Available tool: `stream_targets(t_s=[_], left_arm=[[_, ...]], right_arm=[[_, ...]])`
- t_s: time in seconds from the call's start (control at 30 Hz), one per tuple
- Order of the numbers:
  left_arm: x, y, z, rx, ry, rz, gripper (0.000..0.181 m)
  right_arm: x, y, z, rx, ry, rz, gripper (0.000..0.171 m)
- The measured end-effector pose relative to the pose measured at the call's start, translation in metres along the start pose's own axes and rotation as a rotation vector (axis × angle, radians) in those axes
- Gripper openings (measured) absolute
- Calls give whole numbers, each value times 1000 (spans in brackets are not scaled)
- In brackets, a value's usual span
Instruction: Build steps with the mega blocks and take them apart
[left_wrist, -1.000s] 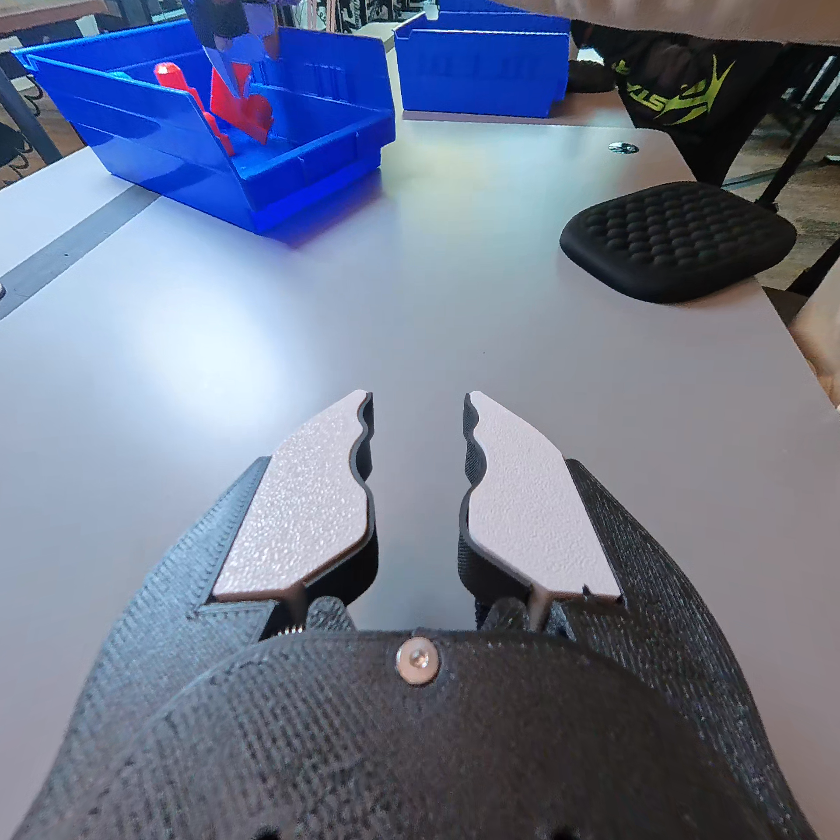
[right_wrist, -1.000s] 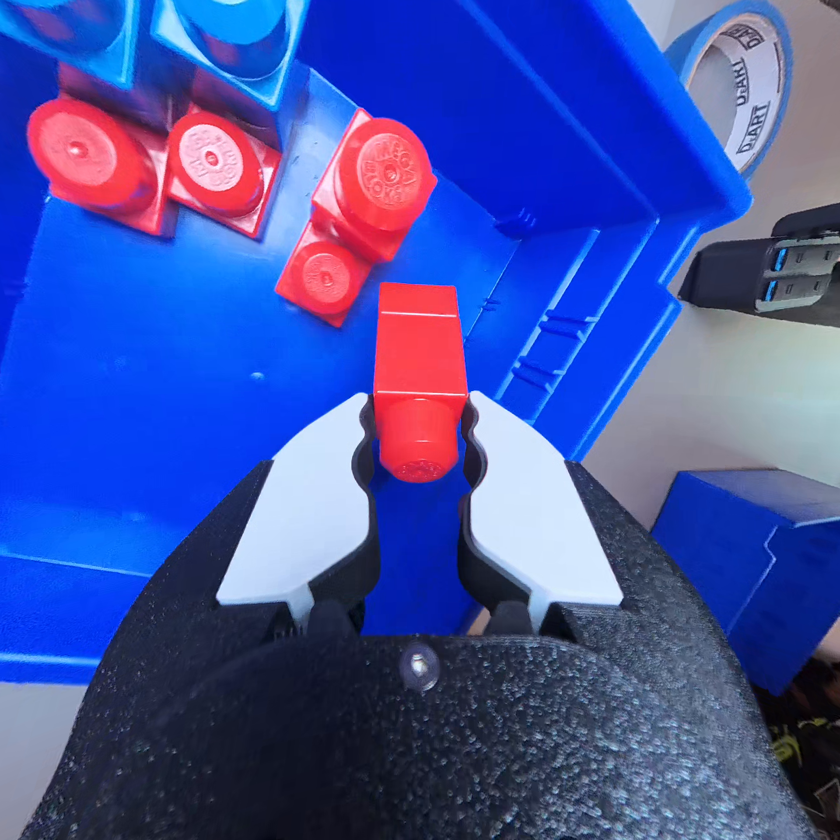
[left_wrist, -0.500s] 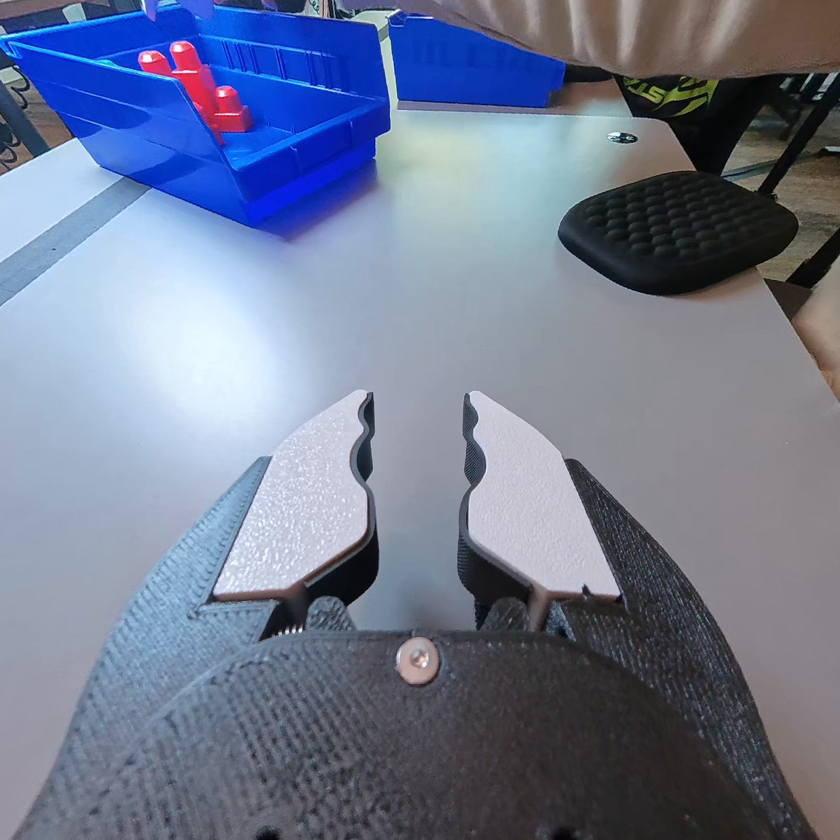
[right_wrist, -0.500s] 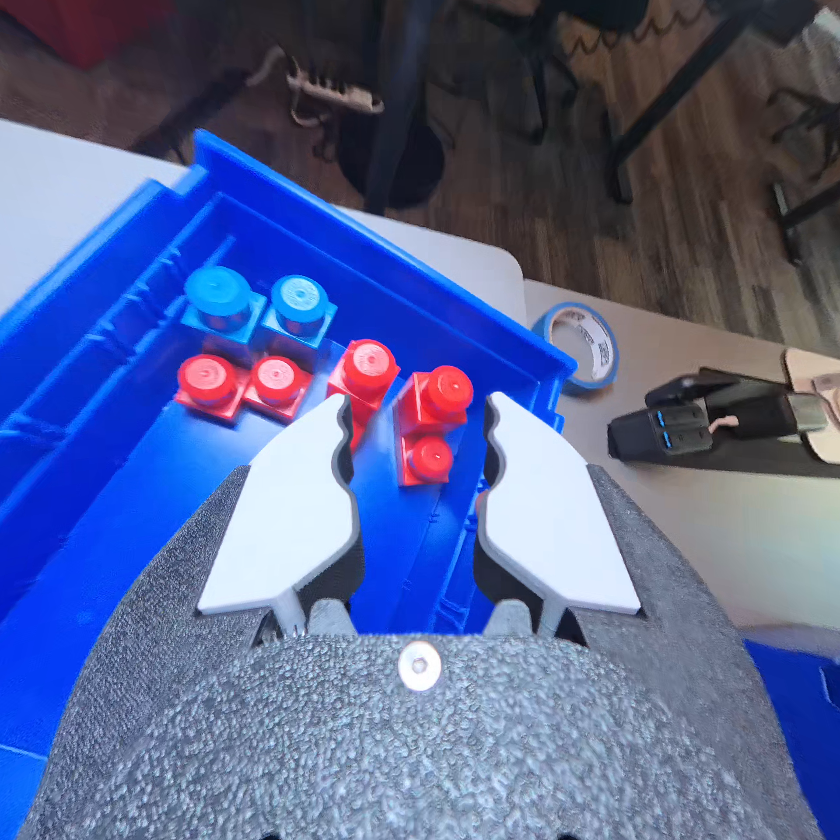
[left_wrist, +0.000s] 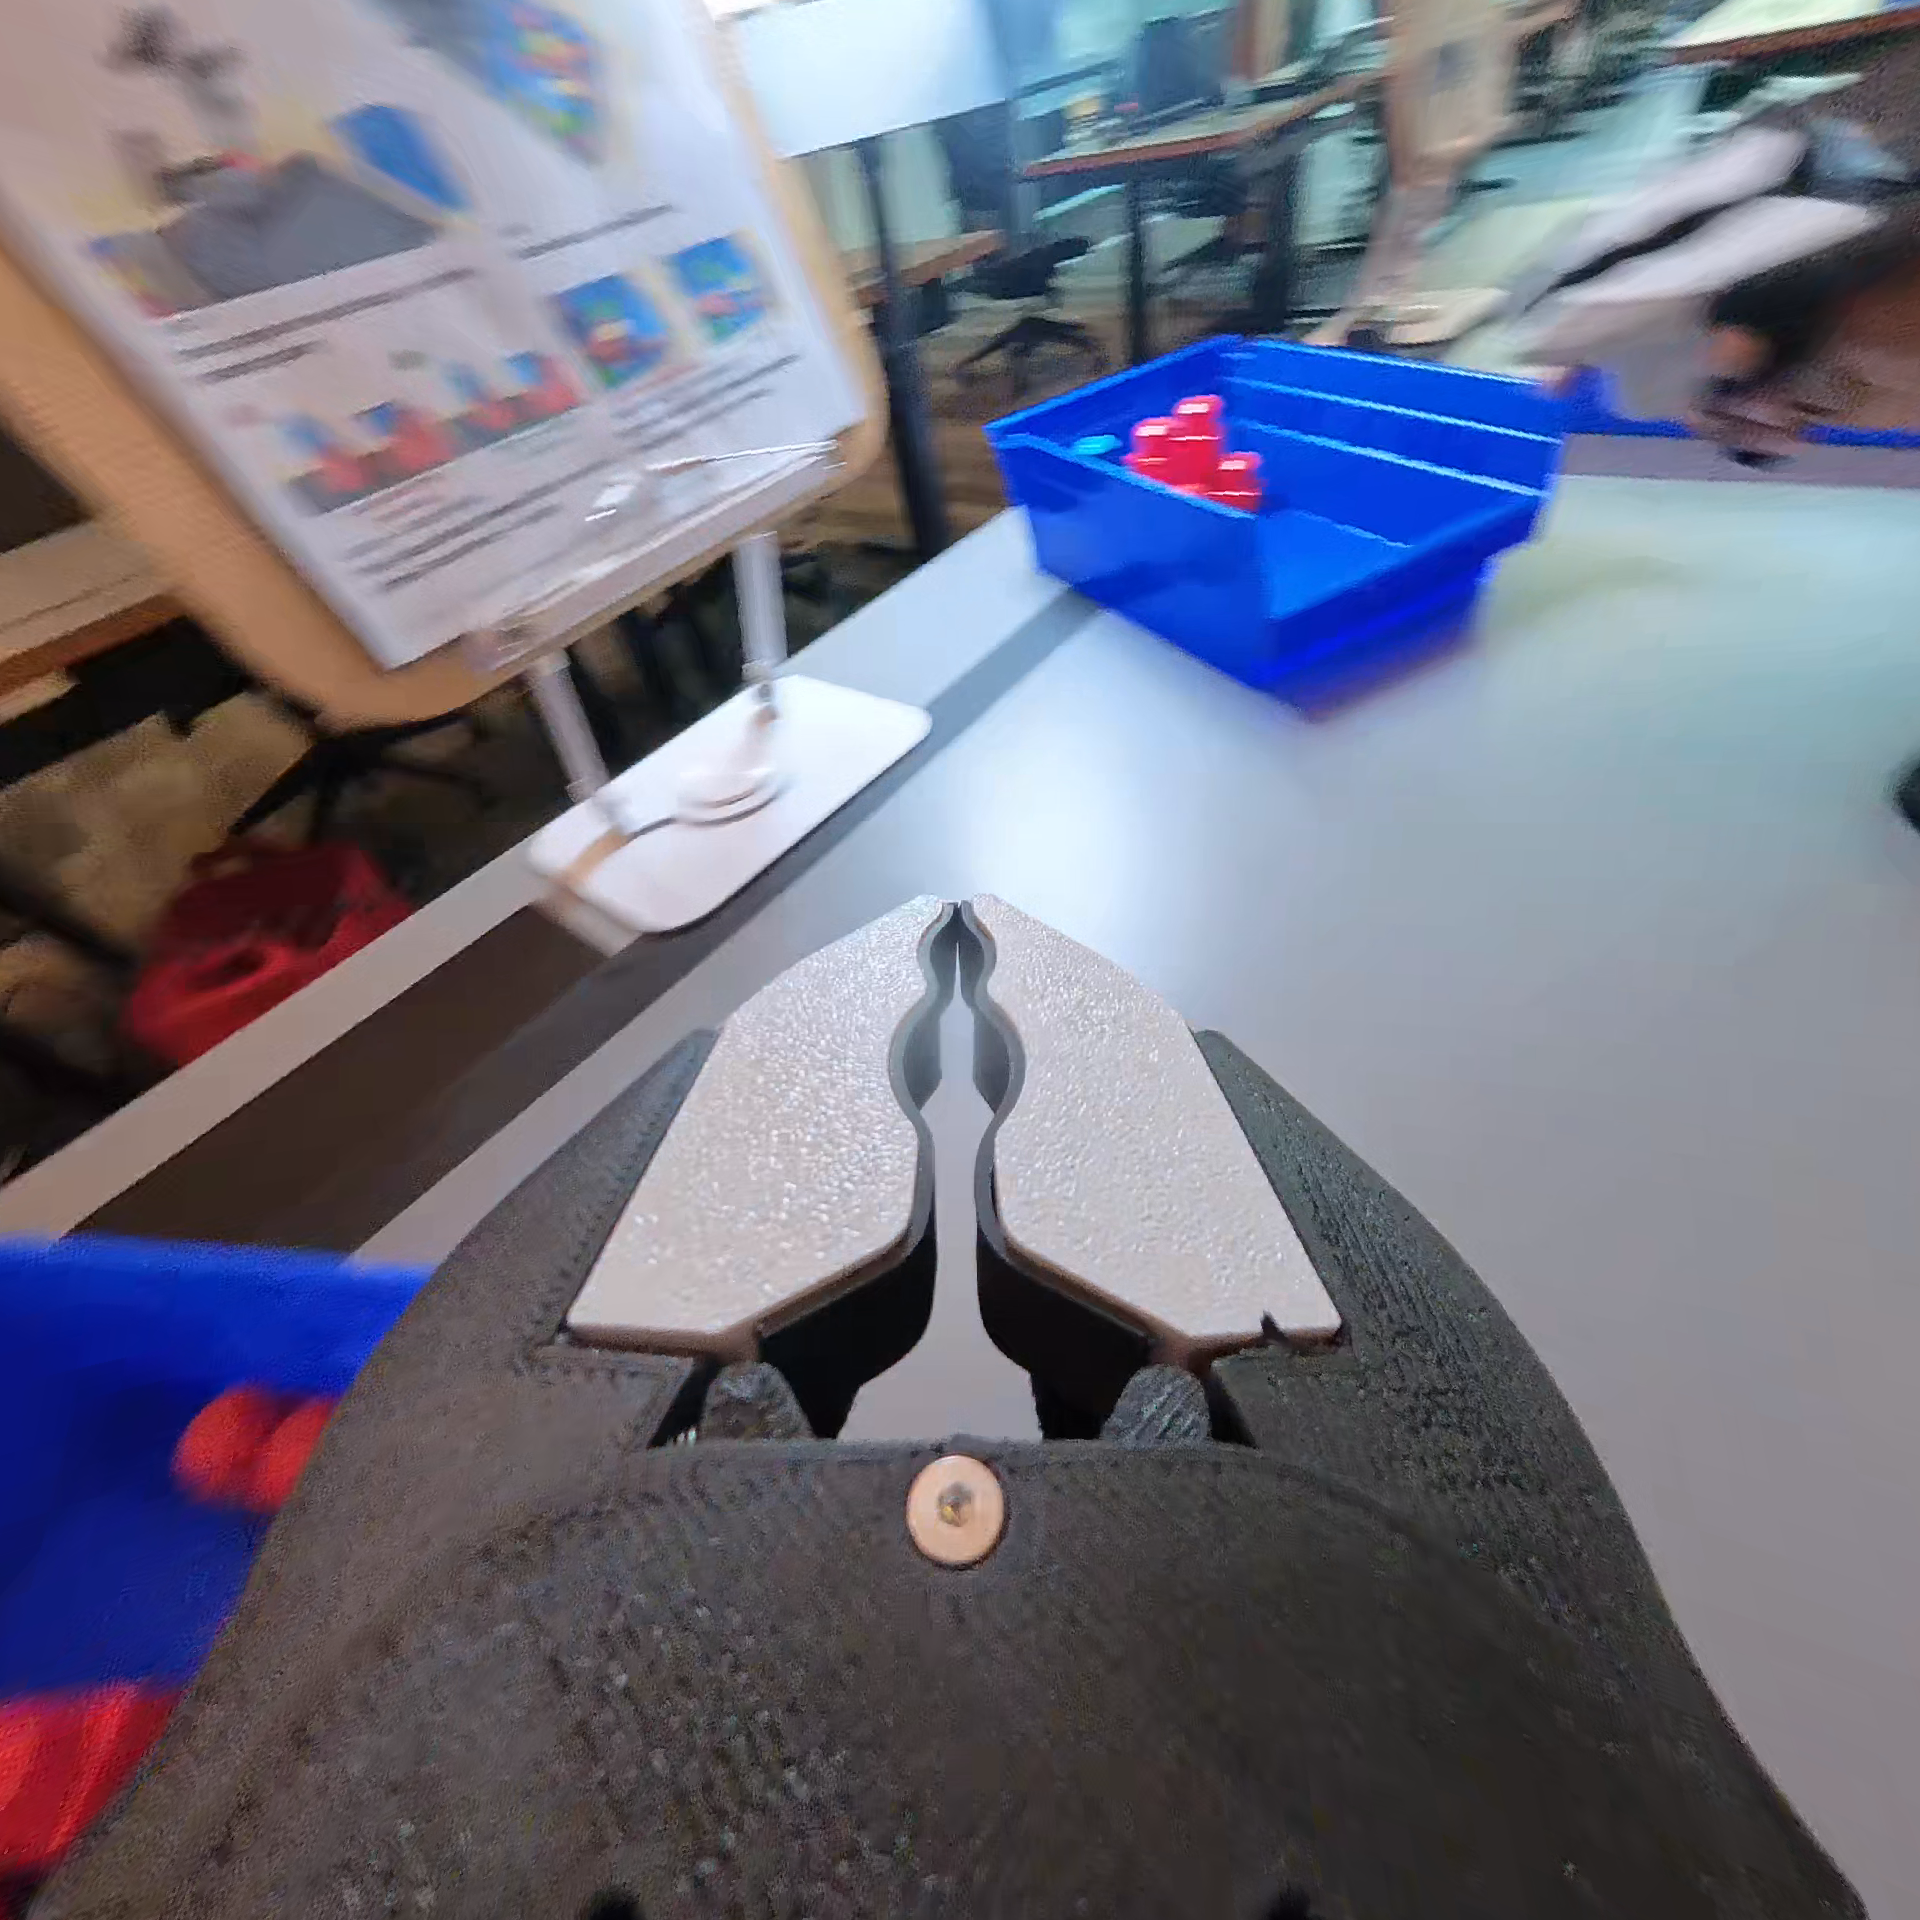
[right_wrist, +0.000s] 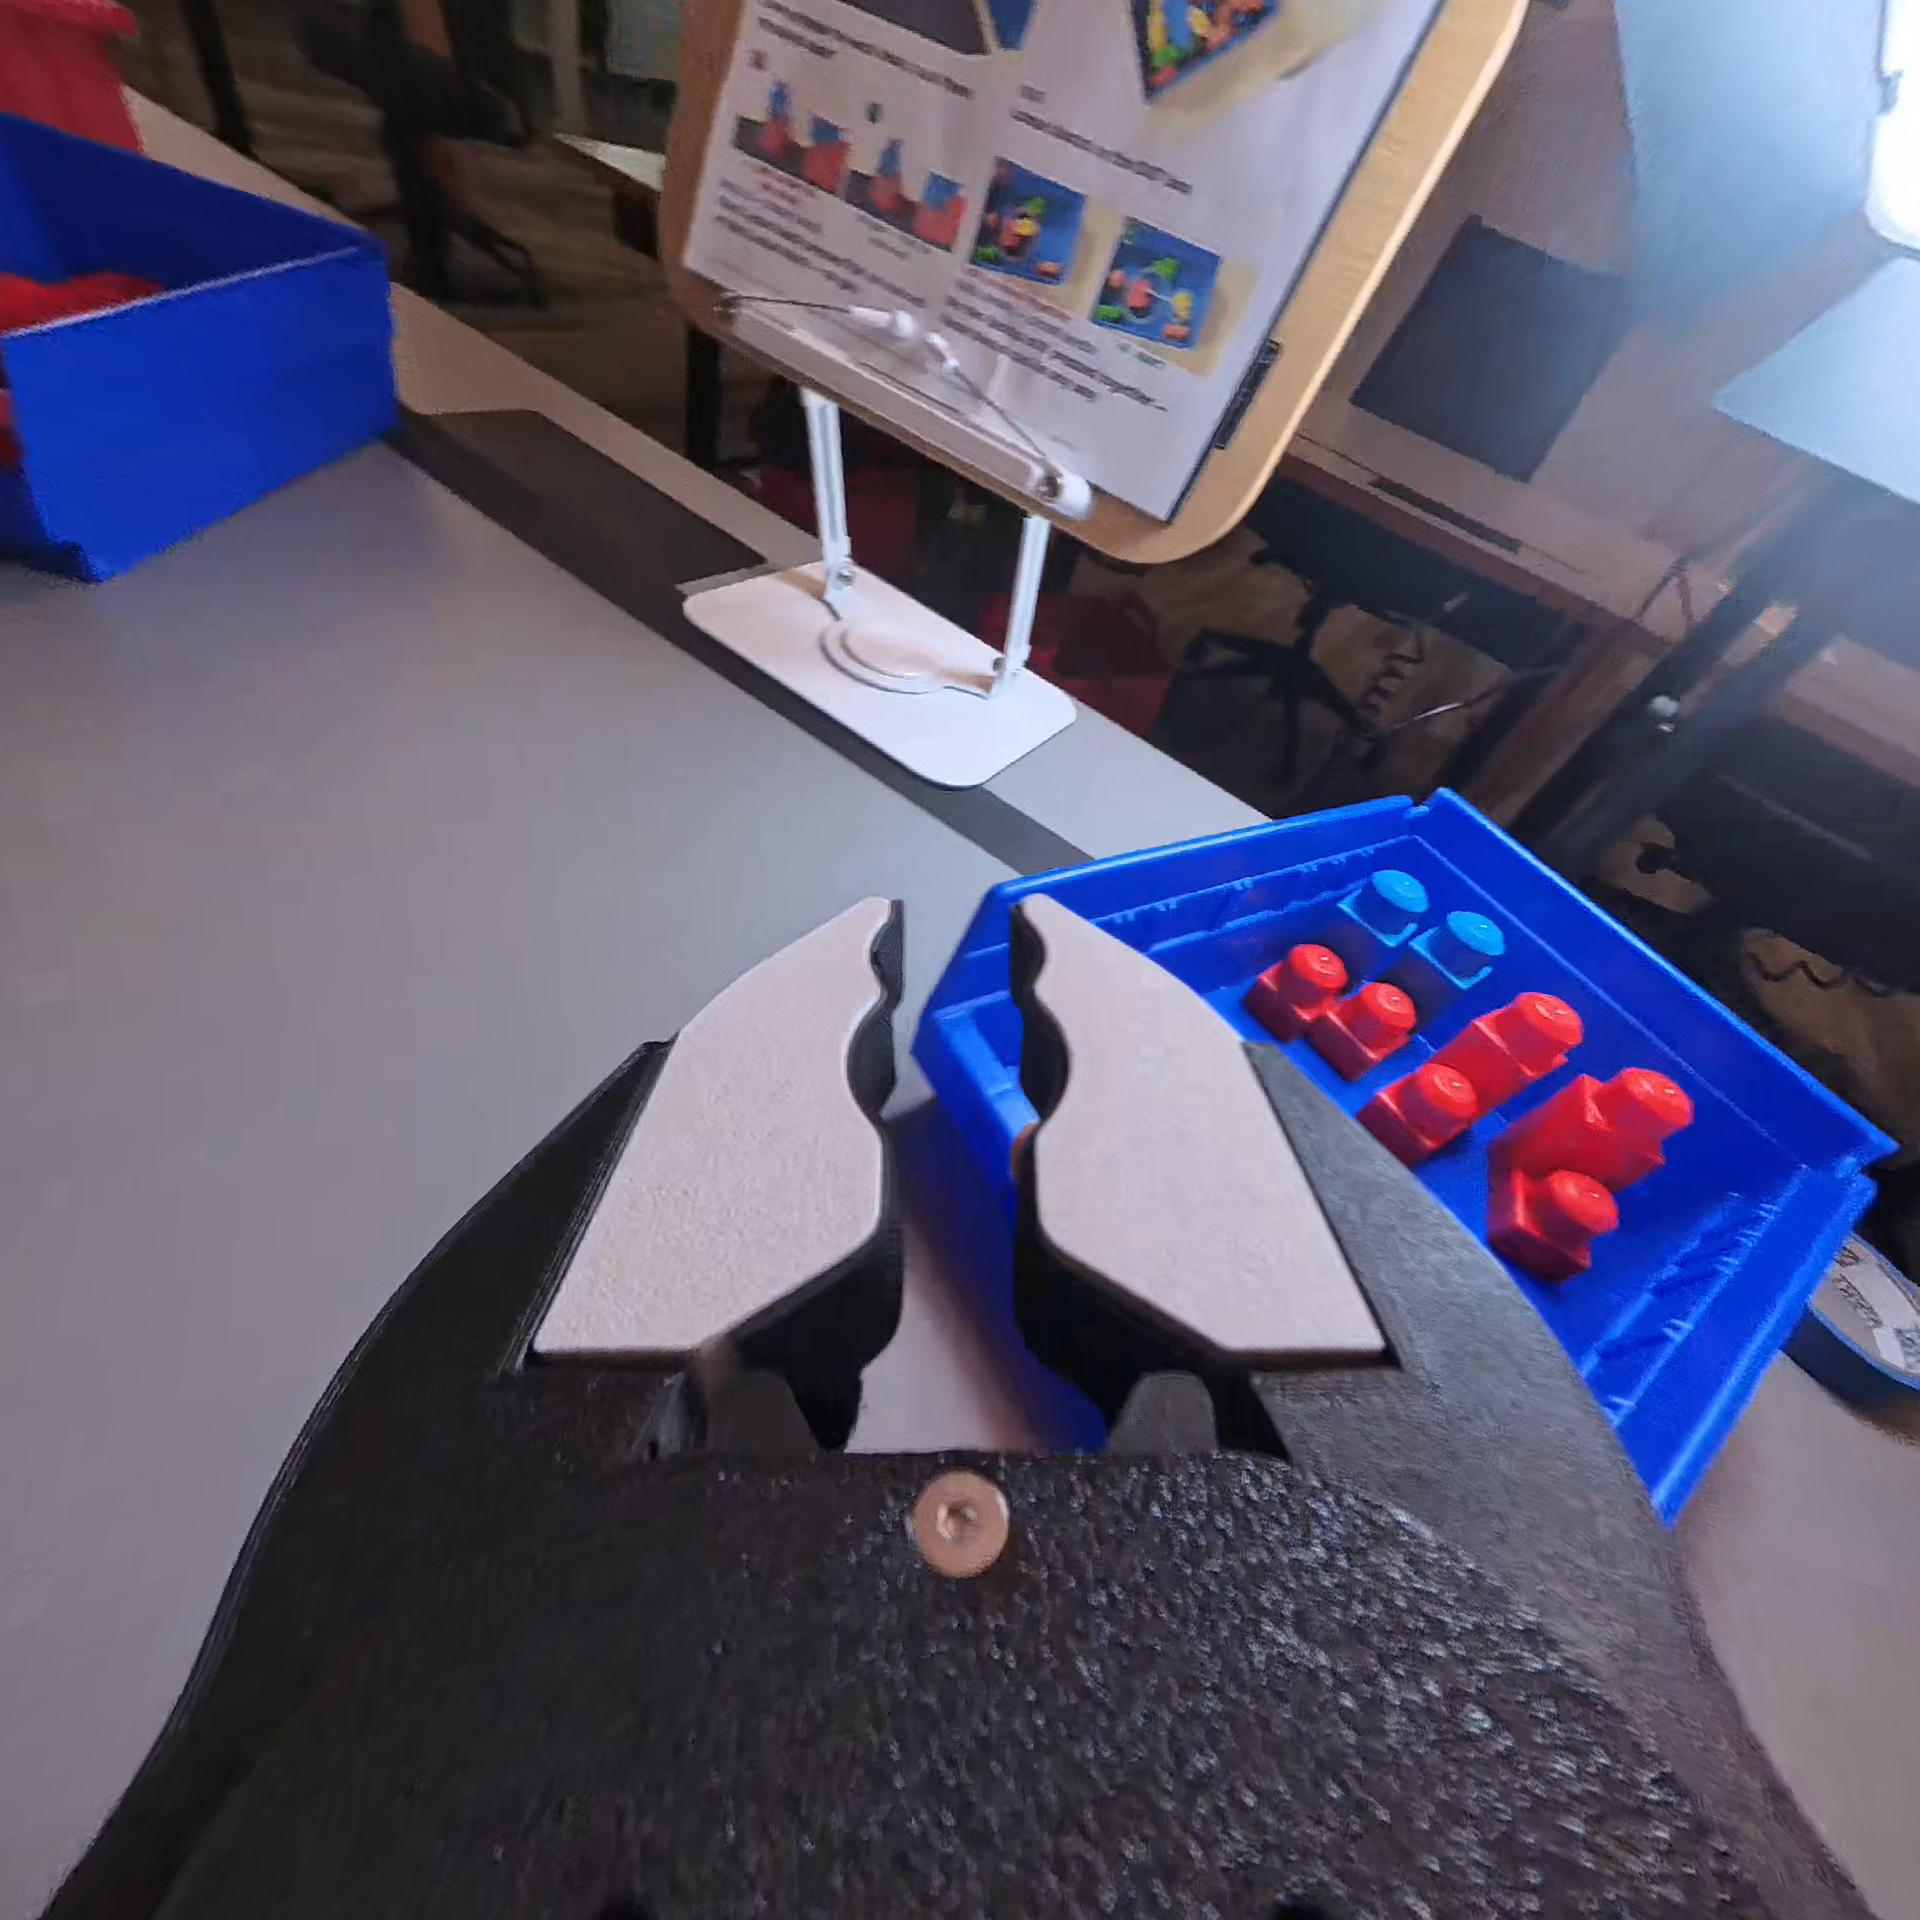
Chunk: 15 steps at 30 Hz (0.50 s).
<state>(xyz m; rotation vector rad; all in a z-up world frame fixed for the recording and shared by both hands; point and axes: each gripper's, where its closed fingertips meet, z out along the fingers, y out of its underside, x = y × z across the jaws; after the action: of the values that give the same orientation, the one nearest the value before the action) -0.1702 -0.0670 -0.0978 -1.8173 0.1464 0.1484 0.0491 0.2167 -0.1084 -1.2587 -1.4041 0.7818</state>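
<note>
Step in hand: As your grippers hung empty over the grey tabletop (right_wrist: 312, 831), you looked to be at the end of the taking-apart half, or between rounds; I judged this from no block standing outside a bin.
Left gripper (left_wrist: 958, 914): its fingers were closed tip to tip on nothing.
Right gripper (right_wrist: 954, 914): its fingers stood apart, nothing between them.
Blocks: the red plastic mega blocks (right_wrist: 1496, 1091) and two blue plastic mega blocks (right_wrist: 1423, 930) lay loose in the shallow blue plastic bin (right_wrist: 1766, 1309), just right of your right fingertips.
Pointing: most red ones lay tipped, studs toward the far right, long axes slanting from near left to far right; the blue pair stood studs up.
Other bin: a second blue plastic bin (right_wrist: 208, 374) sat far left of those fingers, red inside, too blurred to tell more.
Guide: a tan instruction board on a white stand (right_wrist: 883, 686) stood ahead of both fingertips.
Next move: you would likely need to swing the right fingers over the bin and align them across a block's short width.
</note>
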Motion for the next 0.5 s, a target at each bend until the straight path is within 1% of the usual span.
stream_targets(t_s=[0.03, 0.1, 0.13, 0.17, 0.23, 0.3, 0.37, 0.4, 0.5], left_arm=[[-25, 3, -9, -24, -62, -57, 0], [-75, 18, -24, -100, -169, -182, 0], [-98, 32, -29, -157, -218, -233, 0], [-119, 49, -33, -236, -257, -277, 4], [-148, 91, -37, -430, -296, -365, 21], [-160, 127, -38, -581, -264, -457, 36], [-170, 153, -35, -660, -260, -545, 42], [-174, 162, -33, -687, -261, -584, 46], [-188, 181, -24, -713, -299, -672, 49]], right_arm=[[-15, 0, -8, 19, -27, -12, 0], [-46, 4, -18, 35, -104, -31, 0], [-60, 7, -21, 26, -142, -36, 0], [-72, 9, -23, 27, -169, -37, 0], [-93, 13, -25, 24, -214, -34, 0], [-110, 17, -24, 24, -244, -45, 0], [-121, 25, -22, 15, -257, -84, 0], [-125, 29, -20, 9, -257, -102, 0], [-132, 39, -15, -18, -276, -107, 0]])
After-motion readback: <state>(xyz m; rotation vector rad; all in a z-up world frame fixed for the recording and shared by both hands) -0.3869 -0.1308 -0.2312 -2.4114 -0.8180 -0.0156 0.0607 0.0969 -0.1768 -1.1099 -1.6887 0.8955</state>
